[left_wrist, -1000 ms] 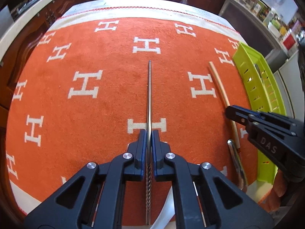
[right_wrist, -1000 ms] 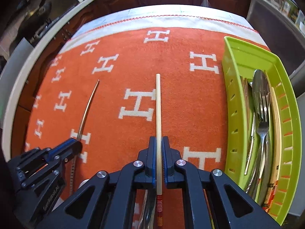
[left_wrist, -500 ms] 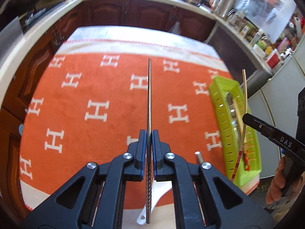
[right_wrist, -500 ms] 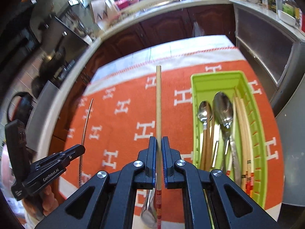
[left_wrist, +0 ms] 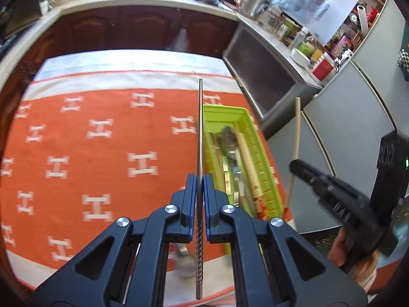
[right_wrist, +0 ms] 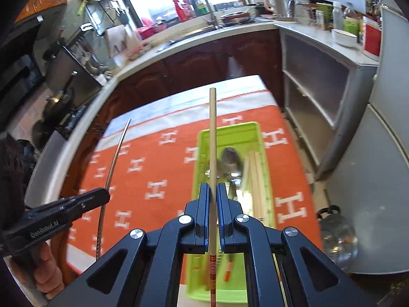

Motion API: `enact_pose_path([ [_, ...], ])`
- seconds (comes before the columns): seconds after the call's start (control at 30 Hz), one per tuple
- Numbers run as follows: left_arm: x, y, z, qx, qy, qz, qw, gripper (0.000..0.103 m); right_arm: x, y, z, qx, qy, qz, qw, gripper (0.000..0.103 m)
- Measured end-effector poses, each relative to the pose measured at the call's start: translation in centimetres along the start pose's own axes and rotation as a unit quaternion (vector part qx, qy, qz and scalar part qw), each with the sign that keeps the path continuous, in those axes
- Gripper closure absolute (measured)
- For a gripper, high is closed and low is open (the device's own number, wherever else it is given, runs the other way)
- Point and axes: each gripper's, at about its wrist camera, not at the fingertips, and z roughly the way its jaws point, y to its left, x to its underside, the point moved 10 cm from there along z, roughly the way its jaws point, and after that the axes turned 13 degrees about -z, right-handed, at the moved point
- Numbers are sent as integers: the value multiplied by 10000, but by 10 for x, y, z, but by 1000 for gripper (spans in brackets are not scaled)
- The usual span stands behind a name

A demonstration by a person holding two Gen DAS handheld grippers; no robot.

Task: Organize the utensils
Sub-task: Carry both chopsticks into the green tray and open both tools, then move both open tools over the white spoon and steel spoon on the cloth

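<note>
My left gripper (left_wrist: 200, 179) is shut on a metal chopstick (left_wrist: 200, 128) with a twisted grip end, held up in the air pointing away from me. My right gripper (right_wrist: 213, 188) is shut on a wooden chopstick (right_wrist: 212, 133) with red bands at its near end. Both hang high above the orange blanket (left_wrist: 102, 153). The lime green utensil tray (right_wrist: 230, 130) lies below, directly under the right gripper and just right of the left one, with spoons, a fork and wooden chopsticks in it. Each gripper shows in the other's view: the right one (left_wrist: 294, 165) and the left one (right_wrist: 106, 192).
A spoon (left_wrist: 182, 258) lies blurred on the blanket's near edge under the left gripper. Dark wood cabinets and a countertop with a sink (right_wrist: 204, 25) ring the far side. A grey fridge (right_wrist: 383, 179) stands right. A clear water jug (right_wrist: 334, 238) sits on the floor.
Both grippers rose from the blanket with their chopsticks and swung right toward the green tray. The tray now lies under the right gripper; the kitchen behind has come into view.
</note>
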Motion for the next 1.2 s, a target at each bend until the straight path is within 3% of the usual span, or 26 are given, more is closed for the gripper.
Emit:
enact_pose_path([
  [0.27,8,-47,70,34,481,-75,9988,100,5,-33,28,303,285,-152,9990,98],
  [0.47,14,-41,102,-293,652,9,9974,100,9,-43,70,337,651,-221,9971,97],
  [0.6,15,-30,111,-482,740,22,9961,99,13,-52,89,345,770,-80,9964,90],
  [0.77,12,-18,104,-528,684,96,9962,99,18,-49,95,281,774,-19,9966,89],
  [1.2,0,38,39,-1059,-92,206,9941,99,35,-17,98,-34,871,54,9962,86],
])
